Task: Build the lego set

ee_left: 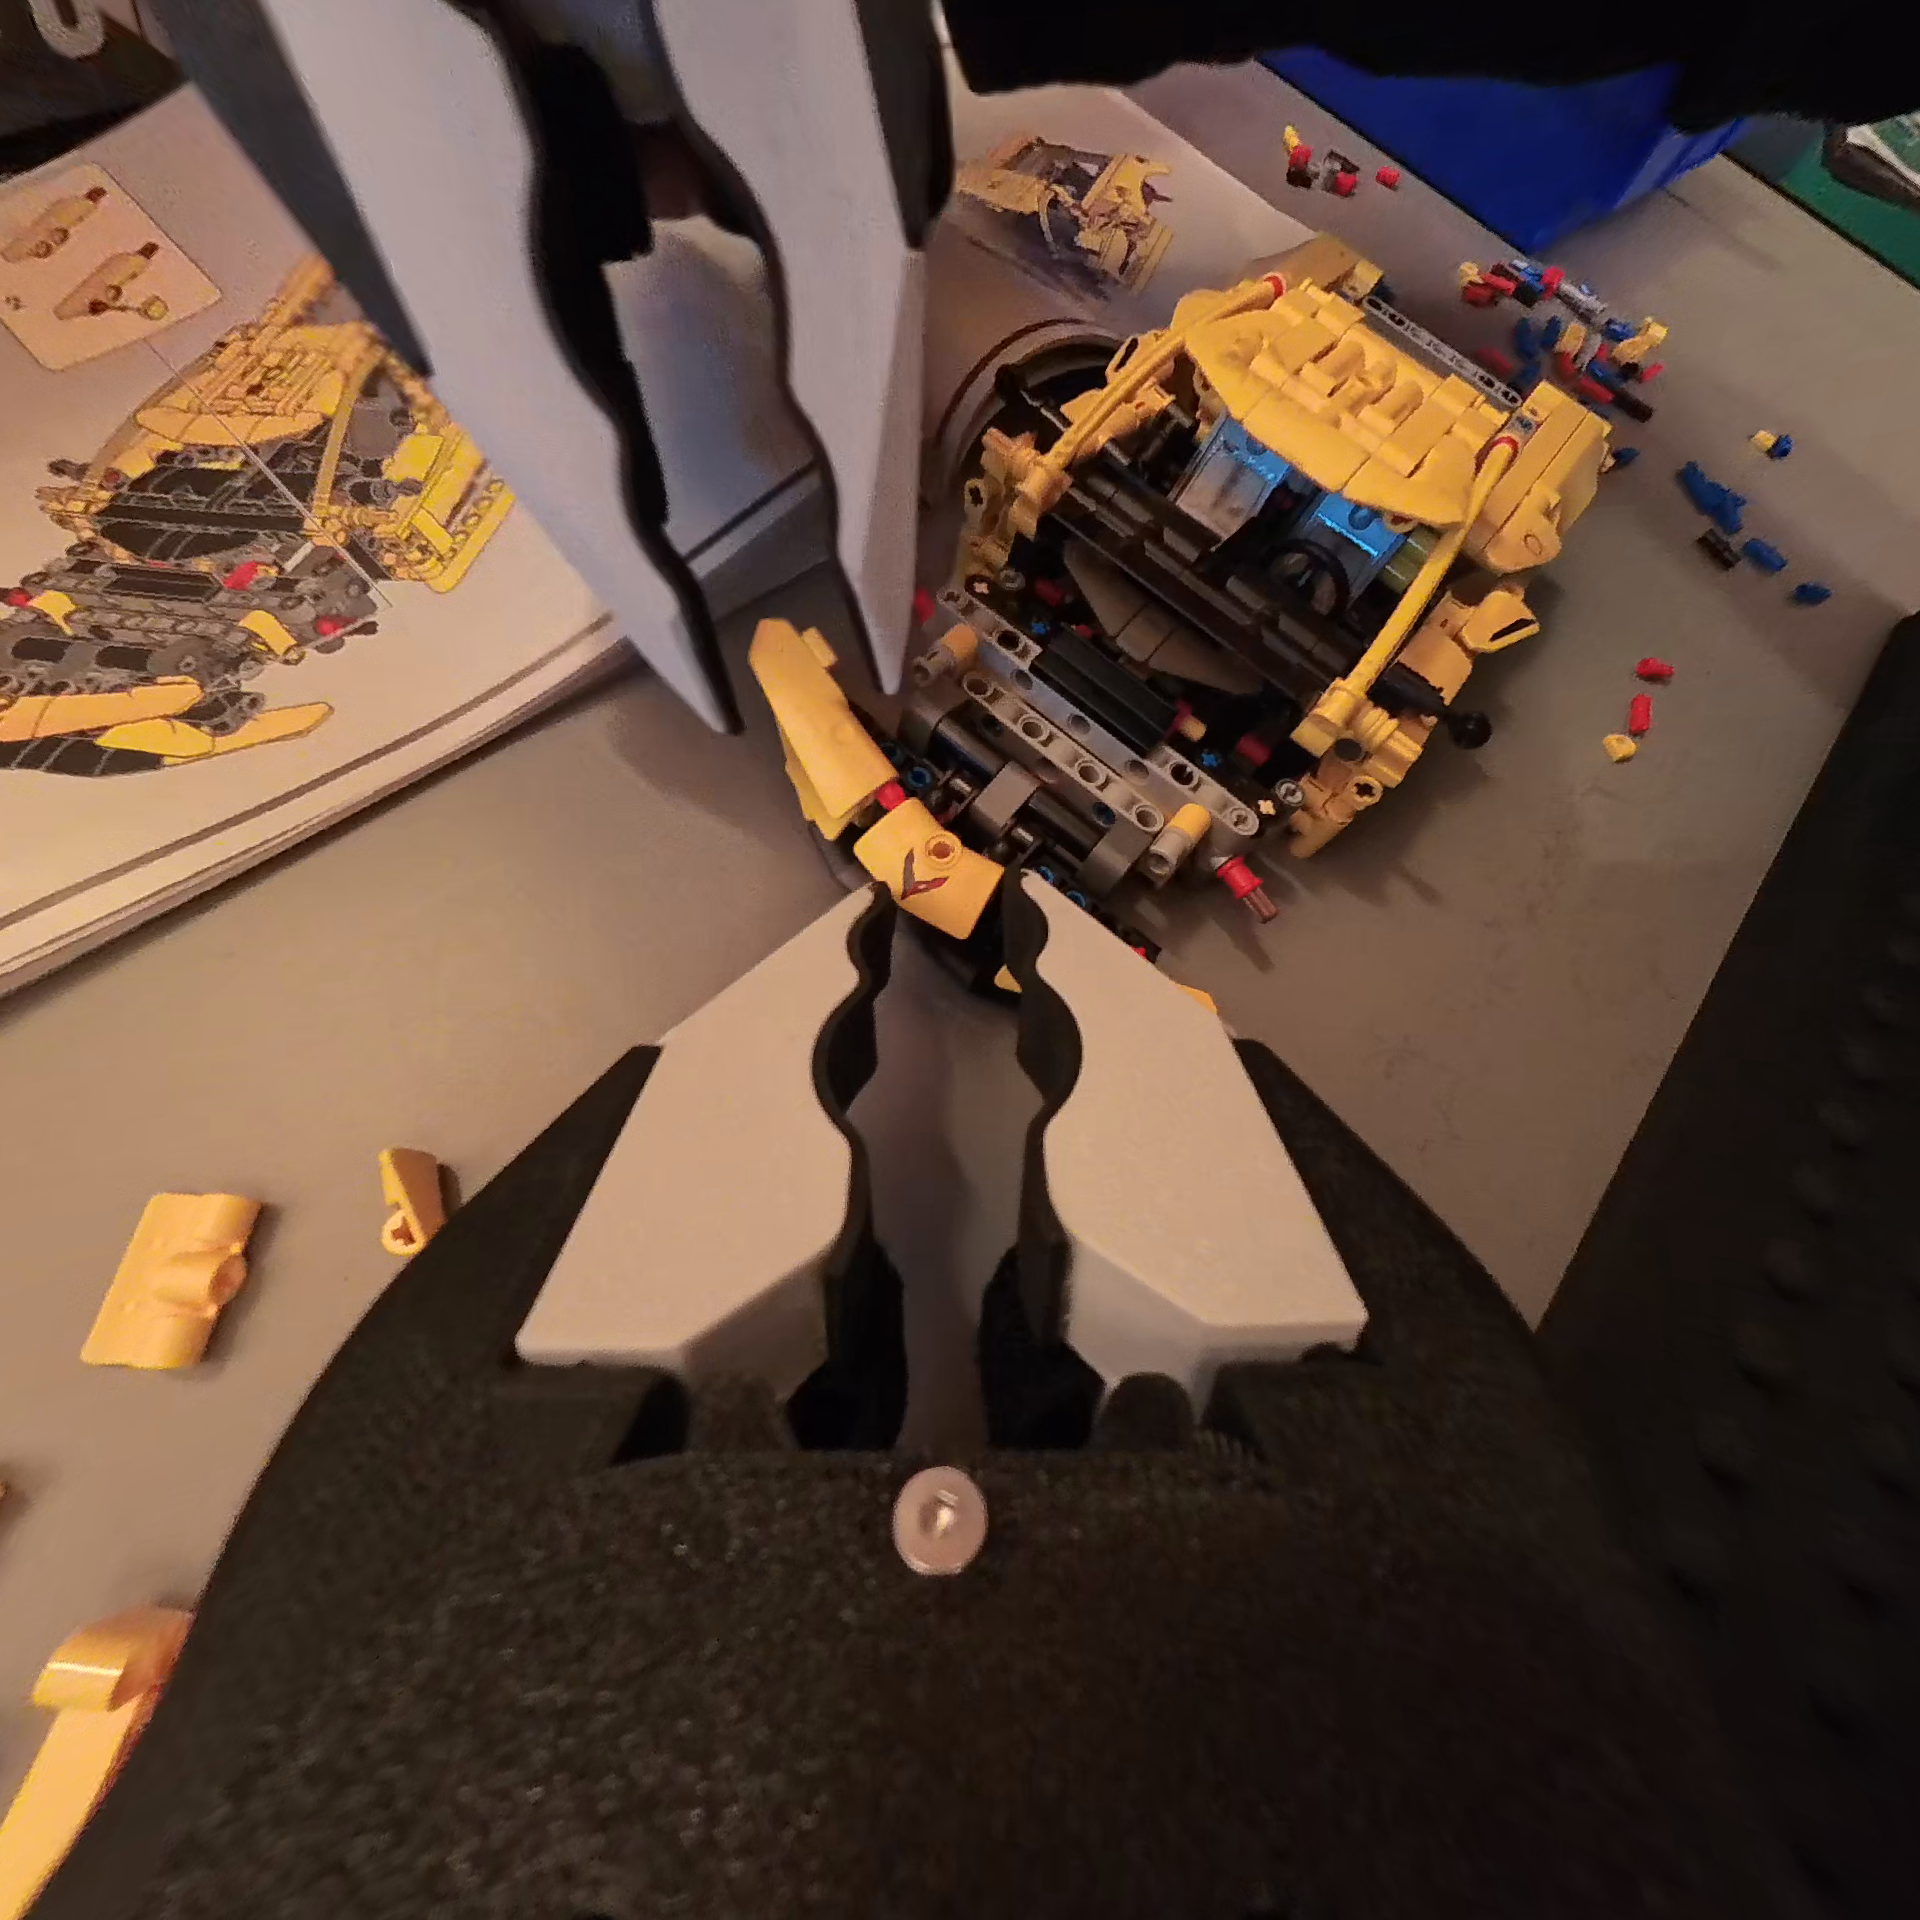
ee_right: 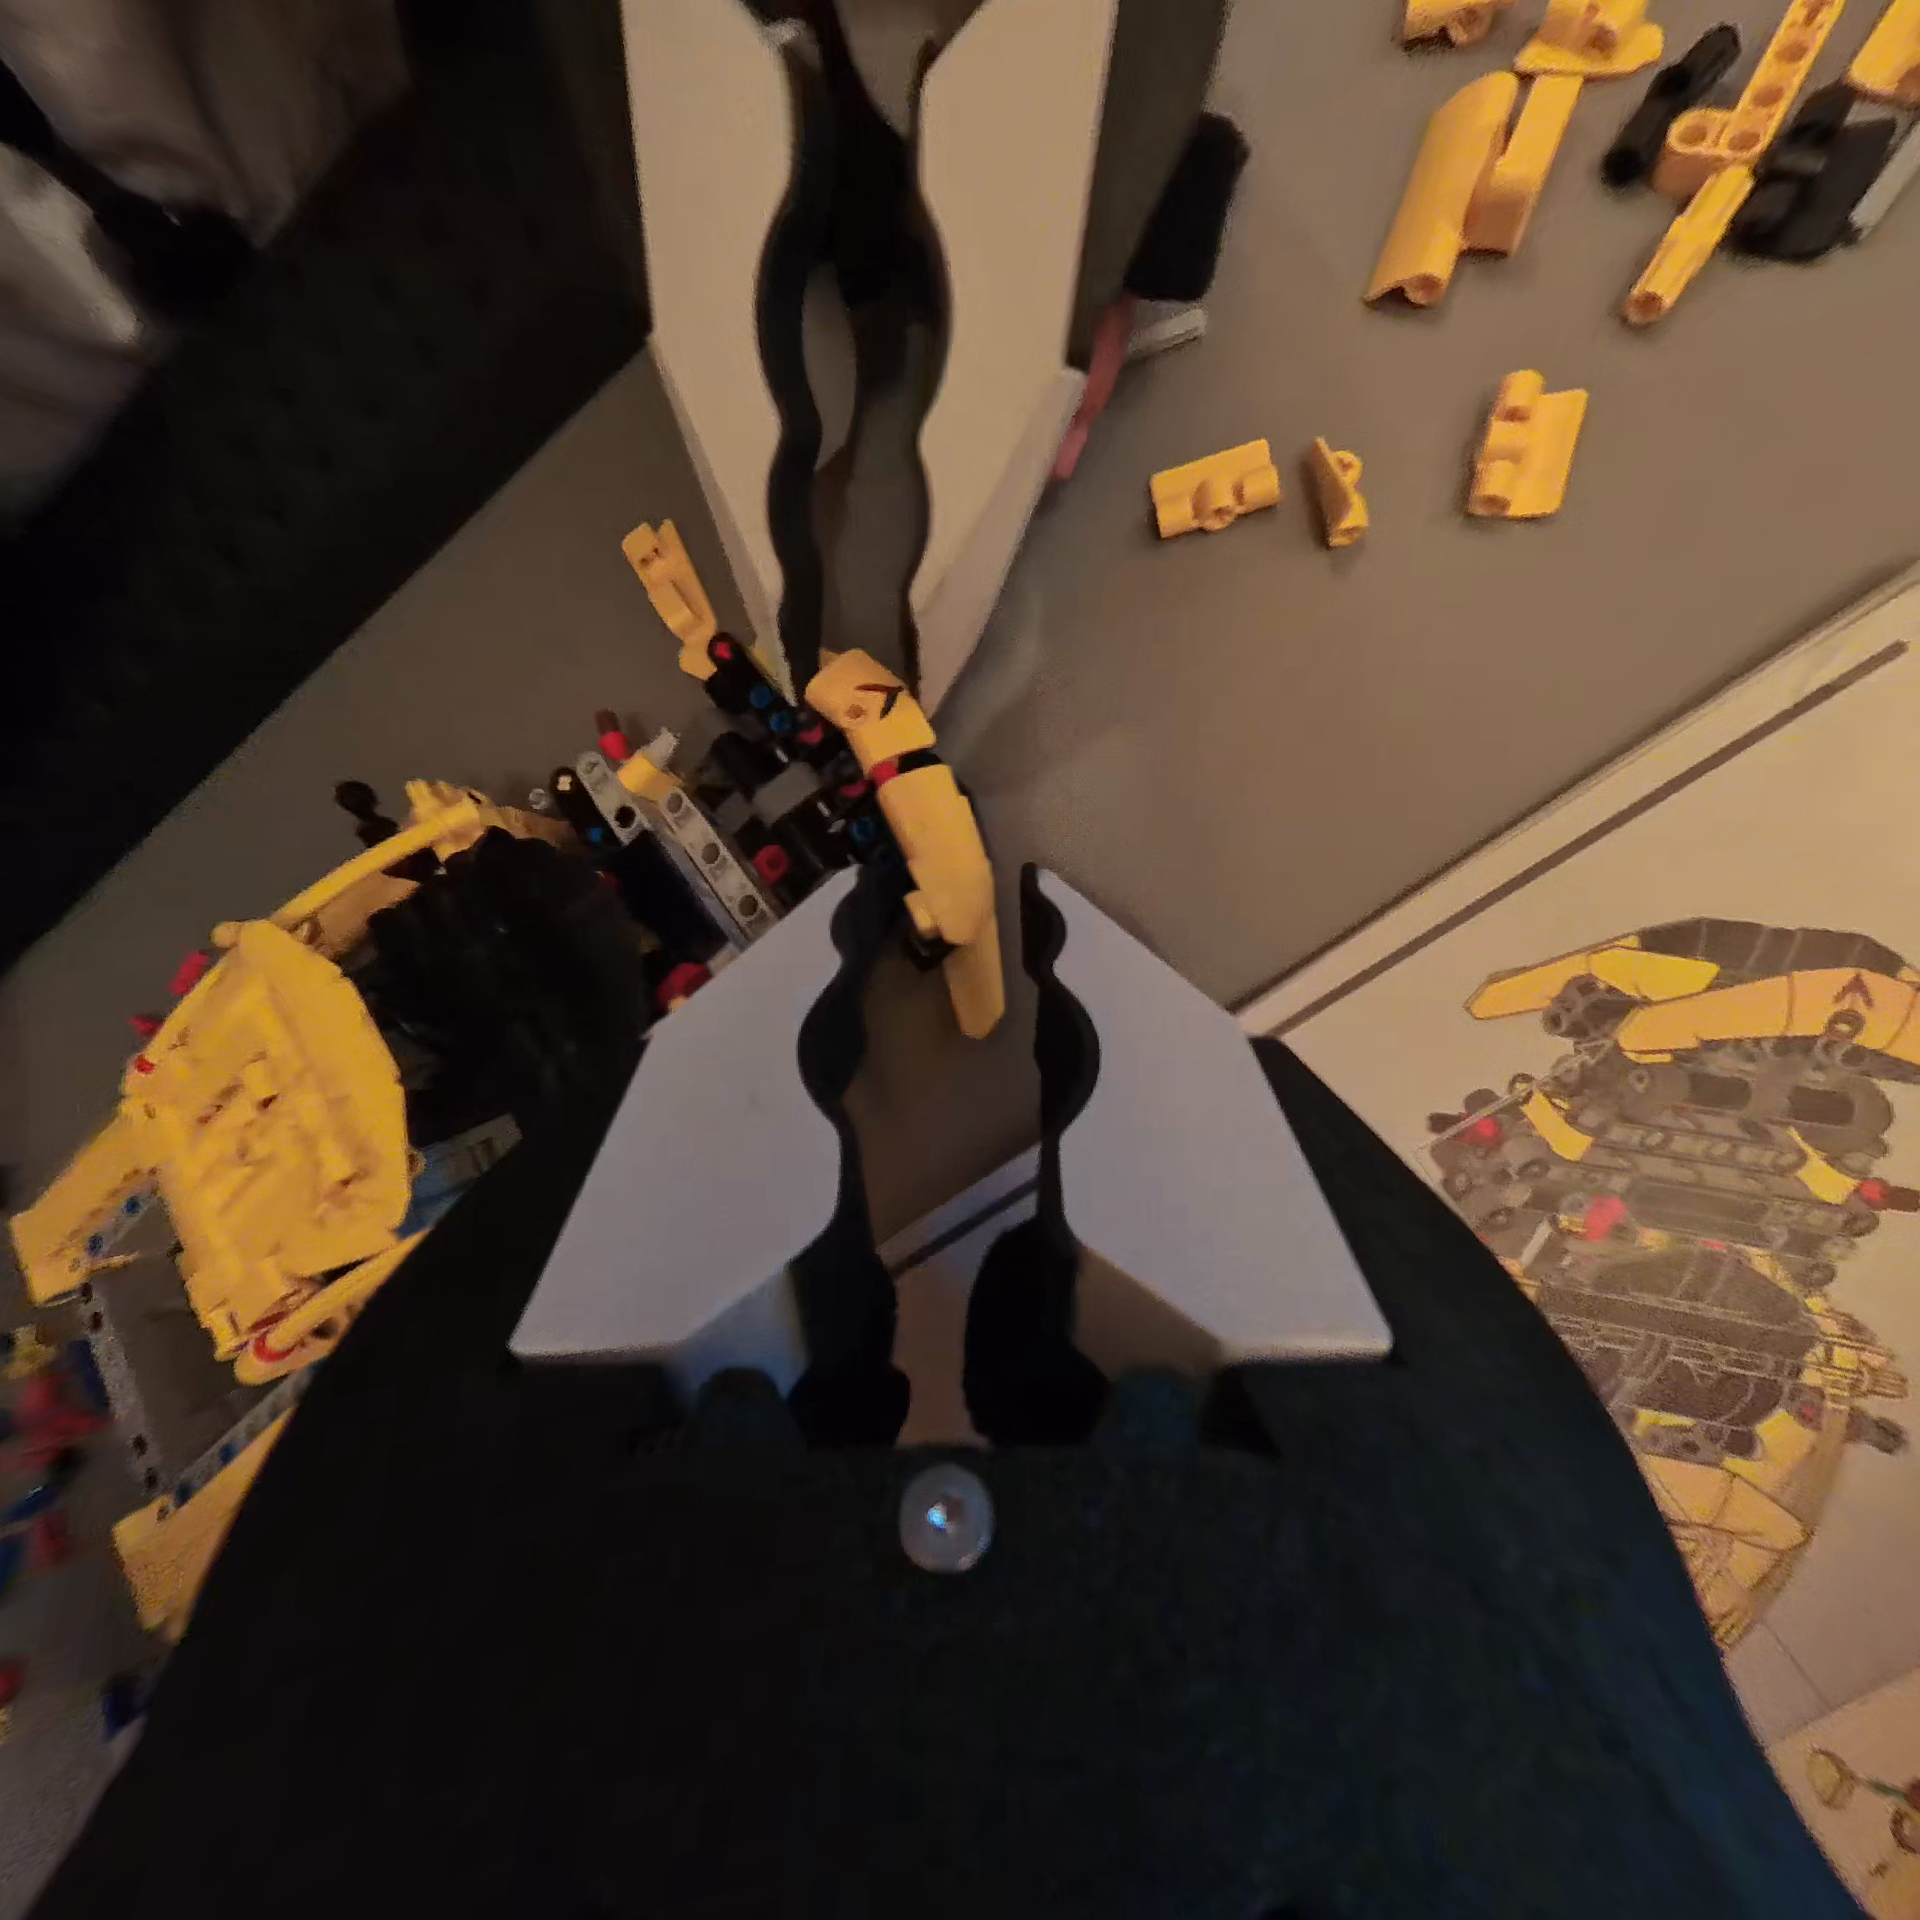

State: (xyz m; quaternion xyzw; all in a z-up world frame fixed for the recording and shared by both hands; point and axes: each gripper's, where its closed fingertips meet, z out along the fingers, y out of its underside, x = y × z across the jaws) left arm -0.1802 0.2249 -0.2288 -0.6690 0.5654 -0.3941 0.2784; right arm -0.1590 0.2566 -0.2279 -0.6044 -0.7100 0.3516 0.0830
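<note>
The left gripper (ee_left: 945, 894), seen from its own wrist camera, has its fingers closed onto a short yellow angled panel (ee_left: 928, 864) at the front corner of the yellow Lego car (ee_left: 1236, 582), which stands on the grey table (ee_left: 520, 1039). The right gripper (ee_left: 805, 707) comes down from above, its tips straddling the longer yellow panel (ee_left: 816, 717) joined to the short one by a red pin. The car's rear bodywork looks largely built, while the front frame is still bare grey and black beams. An open instruction booklet (ee_left: 208, 582) lies to the left, small red and blue pins (ee_left: 1569, 332) beyond the car, and loose yellow panels (ee_left: 171, 1278) nearby.

From the right wrist camera, the right gripper (ee_right: 940, 883) has its fingers slightly apart around the long panel (ee_right: 940, 862); whether they press it I cannot tell. More unused yellow parts (ee_right: 1507, 177) lie across the table, so I judge a good share of the front bodywork remains to be fitted.
</note>
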